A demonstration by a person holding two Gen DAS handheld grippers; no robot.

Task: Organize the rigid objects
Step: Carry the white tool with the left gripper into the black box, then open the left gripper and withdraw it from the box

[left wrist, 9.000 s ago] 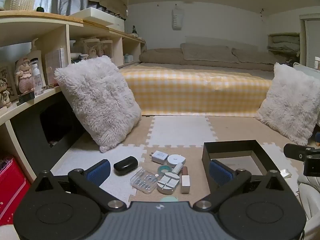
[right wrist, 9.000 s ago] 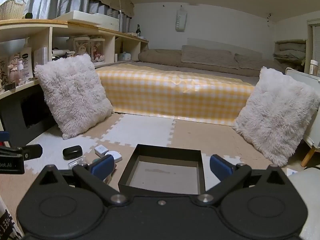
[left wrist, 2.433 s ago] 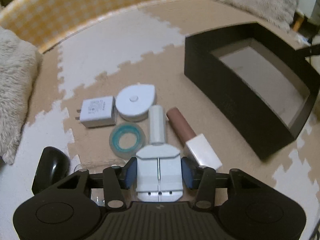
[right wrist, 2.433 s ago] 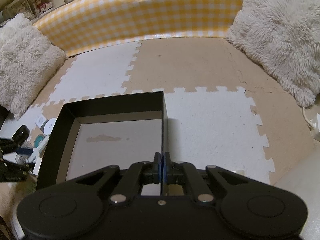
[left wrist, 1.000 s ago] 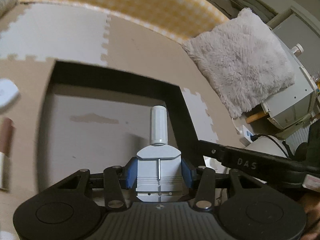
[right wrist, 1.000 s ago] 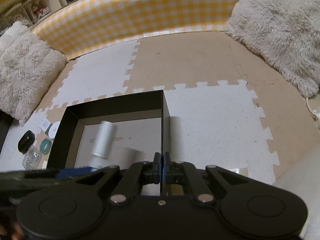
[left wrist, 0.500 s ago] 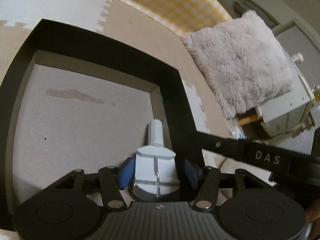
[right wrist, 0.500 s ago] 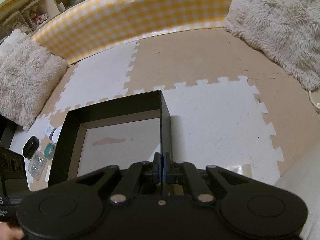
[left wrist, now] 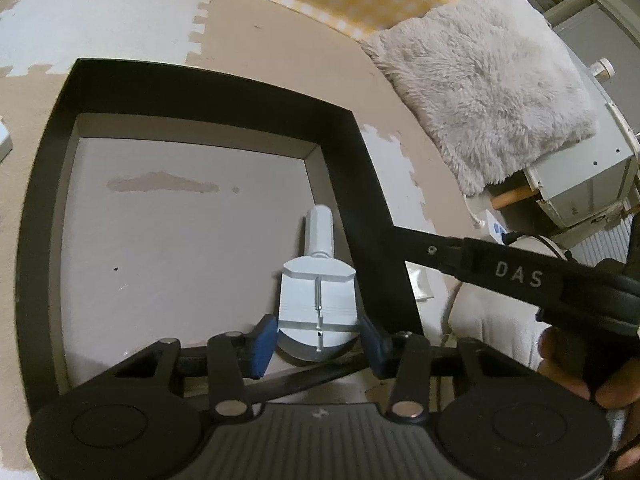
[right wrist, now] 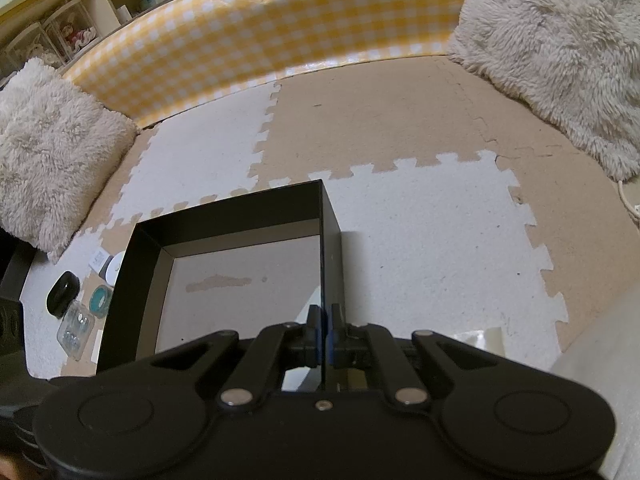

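A black box [left wrist: 352, 168] with a grey floor sits on the foam mat. My left gripper [left wrist: 318, 340] is inside it near the right wall, jaws apart on either side of a white tool with a cylindrical handle [left wrist: 318, 292] that lies on the box floor. My right gripper [right wrist: 325, 338] is shut on the box's right wall [right wrist: 330, 232]. It shows as a black arm in the left wrist view [left wrist: 516, 276]. Left of the box lie a black case [right wrist: 60, 294], a teal tape ring [right wrist: 100, 298], a clear case [right wrist: 74, 330] and a white disc [right wrist: 112, 266].
A fluffy white pillow [left wrist: 488, 80] lies right of the box and another [right wrist: 44, 152] at the left. A yellow checked mattress edge [right wrist: 260, 28] runs along the back. A white cabinet [left wrist: 592, 152] stands at the far right.
My left gripper has carried the white tool down into the box by the right wall. Its jaws have opened a little and the tool rests on the floor. The right gripper keeps its grip.
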